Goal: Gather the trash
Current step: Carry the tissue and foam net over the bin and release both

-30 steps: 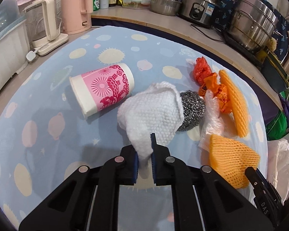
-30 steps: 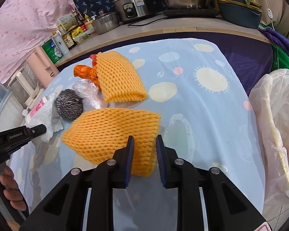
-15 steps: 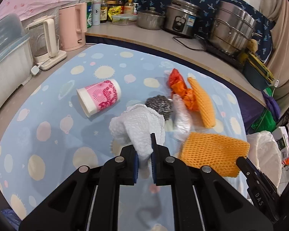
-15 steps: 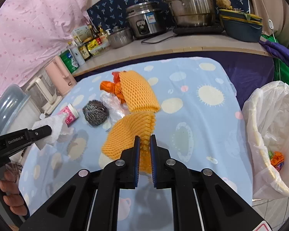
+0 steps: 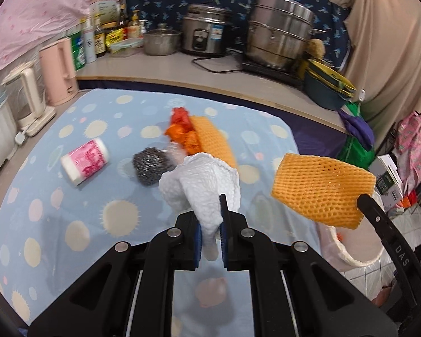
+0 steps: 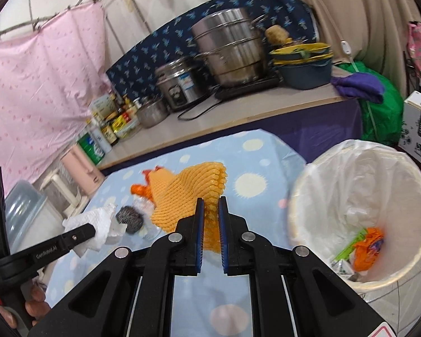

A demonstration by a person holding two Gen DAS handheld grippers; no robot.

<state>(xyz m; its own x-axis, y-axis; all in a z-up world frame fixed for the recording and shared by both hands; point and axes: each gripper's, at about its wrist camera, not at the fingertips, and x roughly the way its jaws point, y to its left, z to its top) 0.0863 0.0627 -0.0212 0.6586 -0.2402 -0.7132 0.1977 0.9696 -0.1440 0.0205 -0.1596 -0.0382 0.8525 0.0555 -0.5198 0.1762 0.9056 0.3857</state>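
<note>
Orange foam net point(image 6: 193, 193), now lifted, pinched in right gripper point(image 6: 209, 213).

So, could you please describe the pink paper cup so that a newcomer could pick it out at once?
Start at the blue spotted tablecloth and go to its left side, near the kettles. The paper cup lies there on its side, left of the steel scourer. It alone is a rigid cylinder, white with a pink print.

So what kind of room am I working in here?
Most likely a home kitchen: a rice cooker and a stacked steel steamer pot stand on the counter, with condiment bottles lined up along its left end.
</note>
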